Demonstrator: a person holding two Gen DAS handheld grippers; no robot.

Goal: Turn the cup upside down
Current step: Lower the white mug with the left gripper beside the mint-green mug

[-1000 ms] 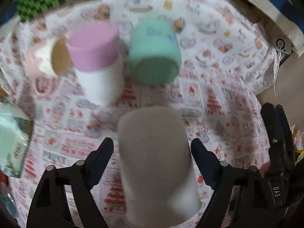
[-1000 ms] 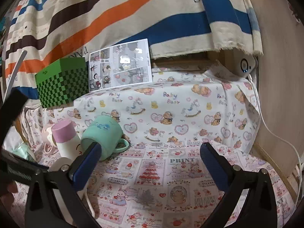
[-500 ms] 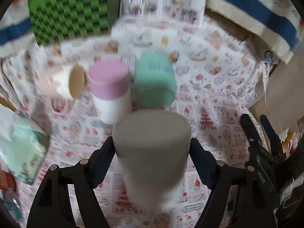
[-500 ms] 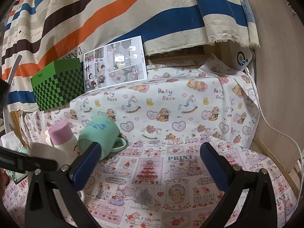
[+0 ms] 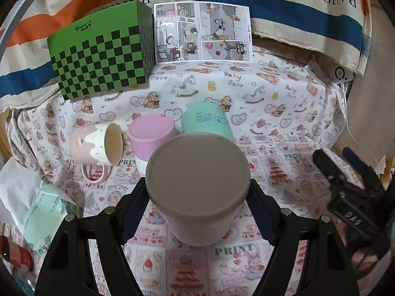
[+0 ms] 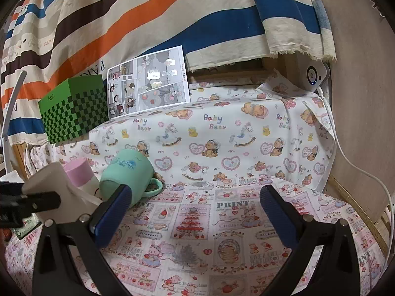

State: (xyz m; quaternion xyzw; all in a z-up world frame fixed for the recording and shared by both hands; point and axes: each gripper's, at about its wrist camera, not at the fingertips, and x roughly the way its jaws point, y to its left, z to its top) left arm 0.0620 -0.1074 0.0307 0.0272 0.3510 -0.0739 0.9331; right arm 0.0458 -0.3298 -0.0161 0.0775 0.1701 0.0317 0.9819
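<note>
Your left wrist camera sits low and close behind the grey cup, looking forward along its fingers toward the back wall; the cup fills the middle of that view. Your right wrist camera sits further right, low over the cloth, facing the same wall and angled slightly left. Both views share the green box, the comic sheet, the teal mug and the striped curtain. Each camera also catches the other gripper at its edge: the right gripper, the left gripper.
</note>
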